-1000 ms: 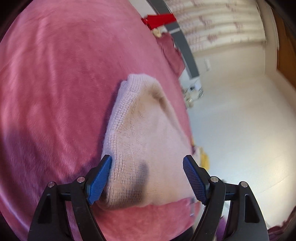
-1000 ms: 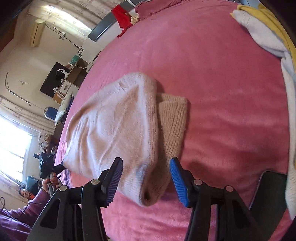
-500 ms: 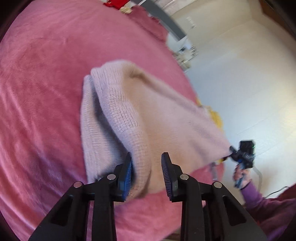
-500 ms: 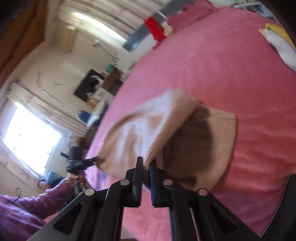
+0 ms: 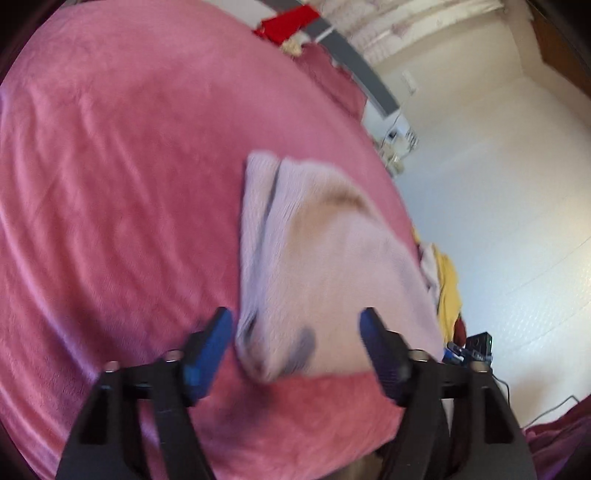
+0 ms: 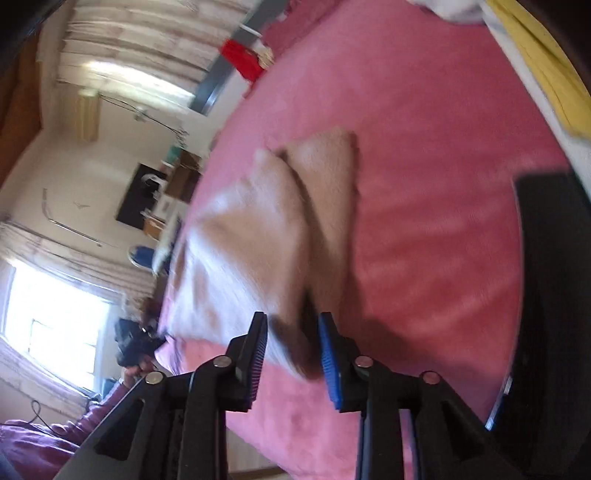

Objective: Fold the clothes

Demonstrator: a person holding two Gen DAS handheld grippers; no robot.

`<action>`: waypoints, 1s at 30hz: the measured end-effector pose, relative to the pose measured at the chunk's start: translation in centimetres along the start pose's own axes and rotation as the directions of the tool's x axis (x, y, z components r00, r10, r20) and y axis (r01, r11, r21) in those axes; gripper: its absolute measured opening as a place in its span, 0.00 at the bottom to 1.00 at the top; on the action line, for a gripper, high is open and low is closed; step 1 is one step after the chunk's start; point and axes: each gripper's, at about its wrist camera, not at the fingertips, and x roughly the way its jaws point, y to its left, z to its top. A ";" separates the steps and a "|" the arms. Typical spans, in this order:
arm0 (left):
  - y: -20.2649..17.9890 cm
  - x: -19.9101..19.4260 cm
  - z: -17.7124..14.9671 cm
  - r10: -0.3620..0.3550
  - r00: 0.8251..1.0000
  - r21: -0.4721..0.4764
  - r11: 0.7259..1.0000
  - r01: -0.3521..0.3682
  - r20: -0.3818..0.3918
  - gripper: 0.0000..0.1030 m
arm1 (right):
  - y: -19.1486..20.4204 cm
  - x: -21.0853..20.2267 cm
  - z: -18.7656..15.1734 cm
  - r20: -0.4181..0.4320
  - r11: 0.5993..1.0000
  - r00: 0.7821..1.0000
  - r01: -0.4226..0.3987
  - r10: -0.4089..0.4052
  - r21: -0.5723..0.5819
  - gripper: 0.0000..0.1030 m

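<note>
You are holding the left gripper [image 5: 297,334] low in its frame, tilted down at the bed, with its jaws standing wide; they have just been opening, and the near edge of the sweater [image 5: 325,266] is lying between them without either blue pad pressing on it. You are aiming the right gripper [image 6: 291,341] down the same way, rolled so that the room is leaning in its view. Its jaws are narrow and have just been opening too; the near corner of the sweater [image 6: 266,236] is sitting between them, and through the blur it seems that the pads are no longer pinching it.

There is one sweater, pale beige and knitted, folded over itself and lying on the pink blanket [image 5: 122,206], right of centre in the left view and centre left in the right view. There are two grippers; in the left view the other one [image 5: 471,347] is showing at the sweater's lower right edge.

A yellow garment [image 6: 546,74] with a white one is lying at the upper right of the right view. A red cloth [image 5: 286,26] is sitting at the top of the left view. A black object [image 6: 546,295] is filling the right edge of the right view. A person's hand [image 6: 138,367] and dark red sleeve are showing at the lower left.
</note>
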 end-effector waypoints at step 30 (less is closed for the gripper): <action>0.7 1.8 2.7 0.031 0.999 0.117 0.993 -0.034 0.027 0.71 | 1.3 6.4 2.4 -0.091 0.997 0.994 0.067 -0.065 0.023 0.17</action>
